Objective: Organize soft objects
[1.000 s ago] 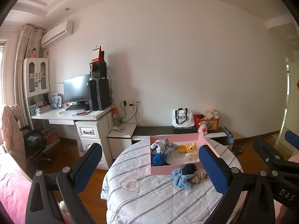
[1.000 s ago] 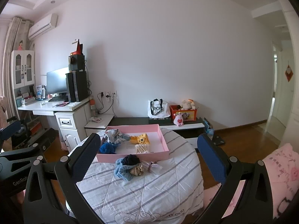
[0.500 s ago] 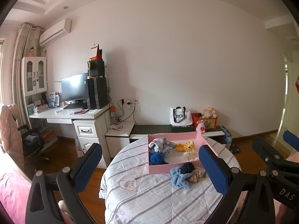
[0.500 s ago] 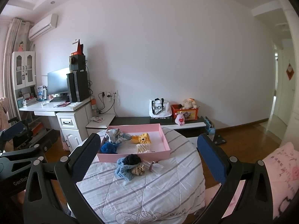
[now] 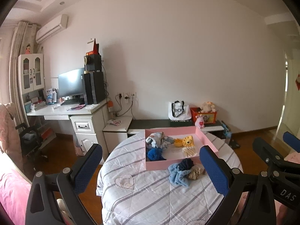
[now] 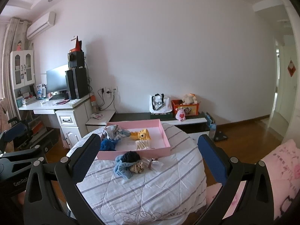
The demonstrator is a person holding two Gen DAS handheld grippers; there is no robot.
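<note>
A pink tray (image 5: 205,139) (image 6: 165,136) sits on a round table with a striped quilt (image 5: 150,187) (image 6: 150,187). In the tray lie a pale crumpled cloth (image 5: 157,139), a blue soft item (image 5: 154,153) (image 6: 107,144), a yellow plush toy (image 5: 184,141) (image 6: 141,134) and a cotton-swab bundle (image 6: 142,144). In front of the tray lies a pile: a light blue cloth (image 5: 177,174) (image 6: 121,168), a dark blue item (image 6: 130,156) and a beige scrunchie (image 5: 195,172) (image 6: 137,167). My left gripper (image 5: 150,168) and right gripper (image 6: 148,161) are open, empty, held back from the pile.
A white desk (image 5: 75,112) with monitor and speakers stands at the left. A low dark bench (image 5: 159,124) behind the table holds a white bag and a red toy box (image 6: 185,107). A pink bedcover (image 6: 277,168) is at the right. A clear small object (image 6: 155,164) lies by the pile.
Both views have tilted and shifted a little, so the table and tray sit slightly lower and nearer. Both grippers stay open. Nothing on the table has moved.
</note>
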